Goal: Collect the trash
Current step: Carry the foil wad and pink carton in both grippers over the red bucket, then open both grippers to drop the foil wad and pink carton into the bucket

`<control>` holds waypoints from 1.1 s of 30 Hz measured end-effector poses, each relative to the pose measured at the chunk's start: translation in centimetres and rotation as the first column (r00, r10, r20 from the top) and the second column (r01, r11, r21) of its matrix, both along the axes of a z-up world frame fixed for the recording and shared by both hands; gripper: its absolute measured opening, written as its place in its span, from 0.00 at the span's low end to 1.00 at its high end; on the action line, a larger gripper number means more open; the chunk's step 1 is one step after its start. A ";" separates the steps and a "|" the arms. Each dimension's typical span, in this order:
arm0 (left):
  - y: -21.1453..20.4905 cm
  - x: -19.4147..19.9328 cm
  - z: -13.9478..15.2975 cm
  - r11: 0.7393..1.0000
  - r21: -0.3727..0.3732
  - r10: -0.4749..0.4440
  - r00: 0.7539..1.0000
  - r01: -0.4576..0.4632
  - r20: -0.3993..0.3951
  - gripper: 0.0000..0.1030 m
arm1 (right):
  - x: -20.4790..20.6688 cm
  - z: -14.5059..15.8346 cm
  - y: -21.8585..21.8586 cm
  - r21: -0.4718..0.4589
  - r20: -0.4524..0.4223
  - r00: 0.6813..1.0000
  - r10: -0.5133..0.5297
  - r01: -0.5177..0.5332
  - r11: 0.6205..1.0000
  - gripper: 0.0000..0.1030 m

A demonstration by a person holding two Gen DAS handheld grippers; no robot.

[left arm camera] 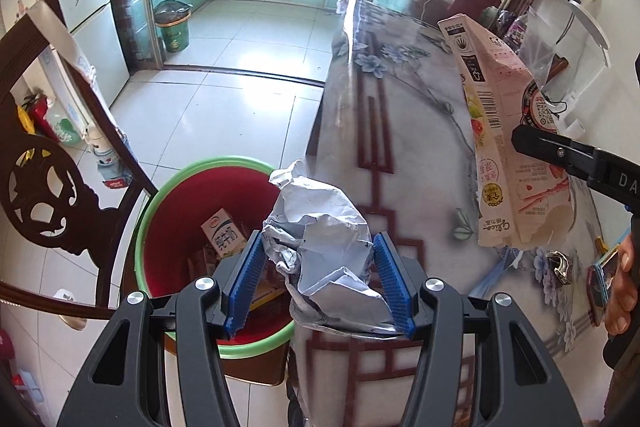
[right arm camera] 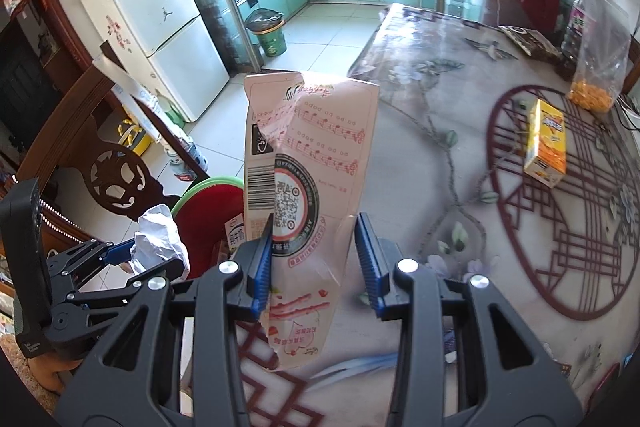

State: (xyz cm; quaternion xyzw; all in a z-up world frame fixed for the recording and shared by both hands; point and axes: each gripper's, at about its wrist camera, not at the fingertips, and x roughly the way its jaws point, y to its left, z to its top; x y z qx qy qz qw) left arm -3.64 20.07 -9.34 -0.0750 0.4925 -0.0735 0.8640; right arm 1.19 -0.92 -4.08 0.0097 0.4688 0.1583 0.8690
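— Where's the trash? 
— Left tongs (left arm camera: 318, 281) clench crumpled paper (left arm camera: 324, 247) over the desk (left arm camera: 420, 115) edge, the red bin (left arm camera: 176, 227) at nine o'clock.
— And the right tongs (right arm camera: 314, 261)? 
— They grasp a pink snack wrapper (right arm camera: 308, 163).

Both fisheye views look steeply down along their tongs, close above the surface (left arm camera: 420, 115) edge. Both share the red bin (left arm camera: 172, 211), tiled floor and far kitchen.
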 end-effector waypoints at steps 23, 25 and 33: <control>6.3 1.4 -2.8 0.986 0.039 0.164 0.984 -0.162 -0.065 0.52 | 1.4 -1.9 7.8 -0.007 -0.065 0.984 0.166 -0.166 0.986 0.36; 7.0 1.7 -3.3 0.984 0.035 0.179 0.981 -0.177 -0.078 0.52 | 1.6 -2.4 8.4 0.002 -0.083 0.981 0.177 -0.177 0.984 0.36; 8.3 3.5 -4.6 0.982 0.061 0.185 0.977 -0.180 -0.103 0.53 | 2.7 -4.1 9.8 0.035 -0.160 0.968 0.193 -0.189 0.981 0.36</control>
